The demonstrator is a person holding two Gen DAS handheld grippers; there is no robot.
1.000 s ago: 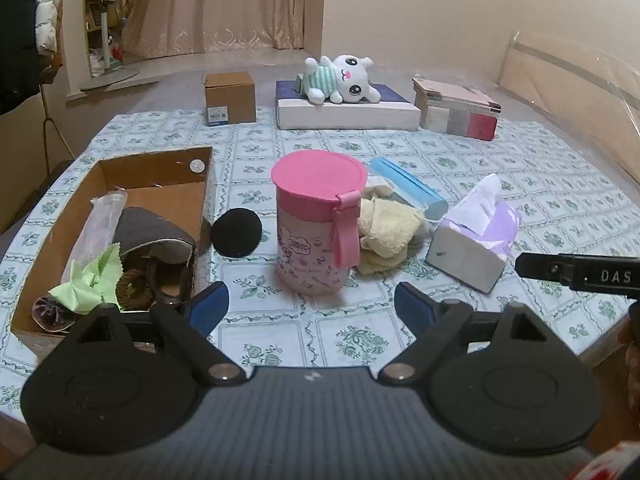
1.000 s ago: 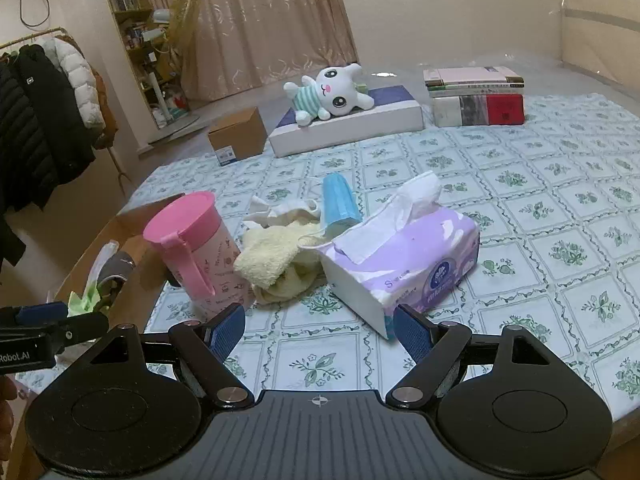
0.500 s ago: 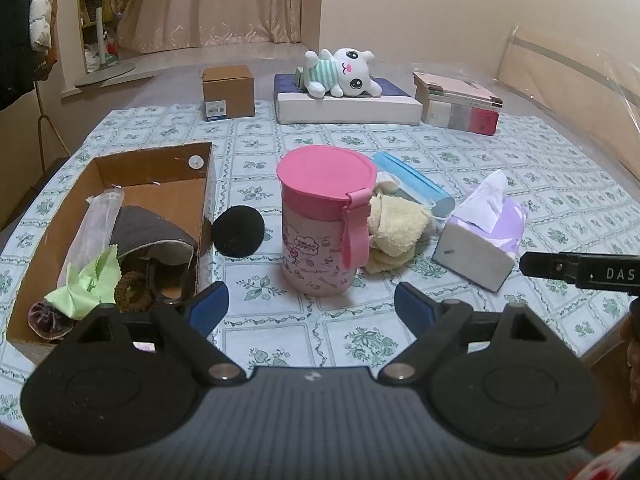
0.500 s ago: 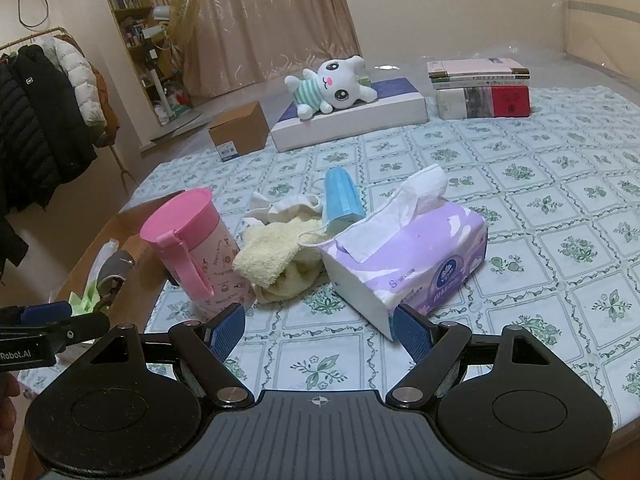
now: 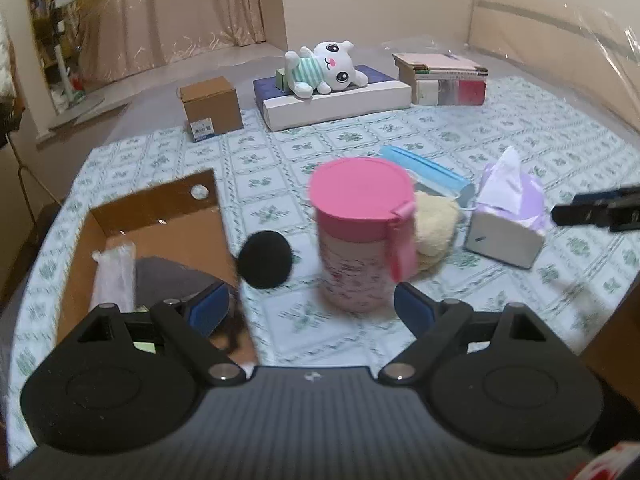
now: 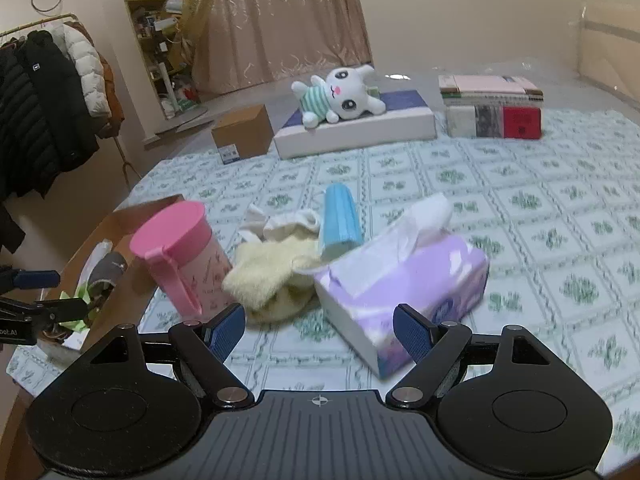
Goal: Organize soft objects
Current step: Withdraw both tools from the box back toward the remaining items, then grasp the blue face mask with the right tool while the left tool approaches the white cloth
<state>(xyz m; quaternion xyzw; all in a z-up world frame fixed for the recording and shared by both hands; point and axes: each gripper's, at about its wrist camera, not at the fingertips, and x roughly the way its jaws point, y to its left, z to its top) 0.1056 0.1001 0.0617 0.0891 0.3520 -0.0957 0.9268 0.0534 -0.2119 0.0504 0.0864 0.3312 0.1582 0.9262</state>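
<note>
An open cardboard box (image 5: 160, 216) at the table's left holds grey cloth (image 5: 168, 280) and other soft items. A black round pad (image 5: 264, 260) lies beside it. A yellow towel (image 5: 434, 228), white socks (image 6: 288, 224) and blue masks (image 6: 340, 220) lie behind a pink lidded cup (image 5: 360, 236). A purple tissue box (image 6: 404, 284) sits to the right. A white plush bunny (image 5: 324, 66) lies on a far white box. My left gripper (image 5: 312, 308) is open and empty before the cup. My right gripper (image 6: 320, 326) is open and empty before the tissue box.
A small brown carton (image 5: 210, 108) and stacked books (image 5: 444, 80) stand at the table's far side. The white box (image 5: 336, 100) bears the bunny. Coats (image 6: 44, 108) hang on a rack to the left. The table edge runs close below both grippers.
Both grippers have moved forward toward the table; the cup, towel and tissue box look closer and slightly blurred. Both stay open and empty.
</note>
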